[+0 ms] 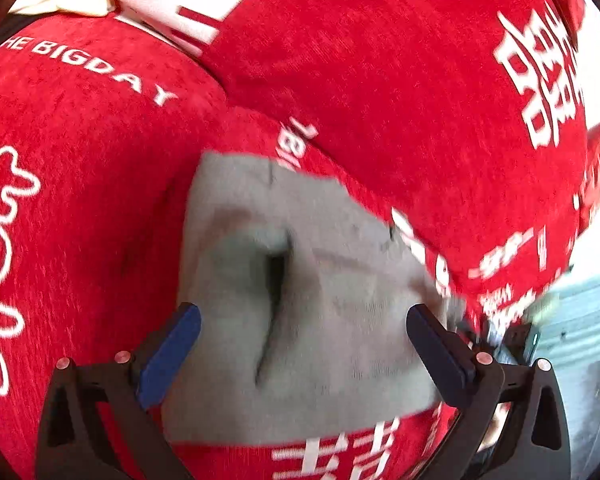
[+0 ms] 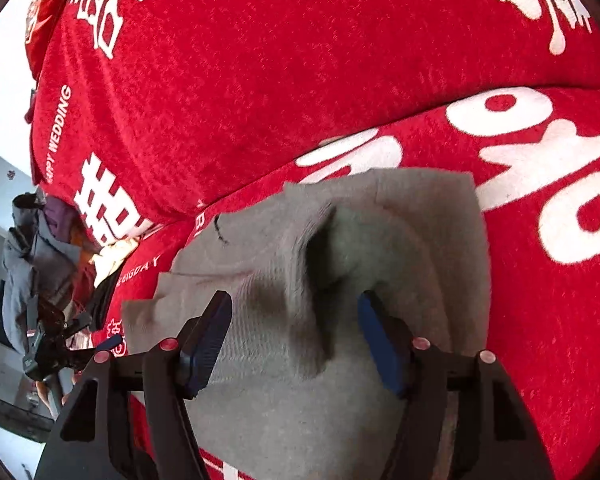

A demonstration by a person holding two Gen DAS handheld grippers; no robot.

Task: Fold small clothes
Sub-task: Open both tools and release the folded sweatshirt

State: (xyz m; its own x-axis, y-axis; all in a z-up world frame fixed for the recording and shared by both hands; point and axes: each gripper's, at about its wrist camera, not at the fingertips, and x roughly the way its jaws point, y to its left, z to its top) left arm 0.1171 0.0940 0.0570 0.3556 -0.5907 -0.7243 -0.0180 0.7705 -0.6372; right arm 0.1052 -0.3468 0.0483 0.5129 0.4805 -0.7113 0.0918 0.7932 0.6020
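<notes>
Red plush cover (image 1: 380, 80) with white lettering fills both views, and on it, low and central, lies the small grey garment (image 1: 300, 300), folded over with a raised crease along its middle. Its long axis seems to run away from the cameras, though blur hides which end is which. Both the left gripper (image 1: 304, 336), spread wide, and the right gripper (image 2: 296, 332), part open, straddle the cloth holding nothing; I judge a fold just laid, so pressing it flat or making another fold comes next.

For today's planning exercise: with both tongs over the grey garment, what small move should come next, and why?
Probably lift both tongs clear: the left tongs and right tongs stand open over the grey knit garment, which lies puckered on the red printed blanket.
</notes>
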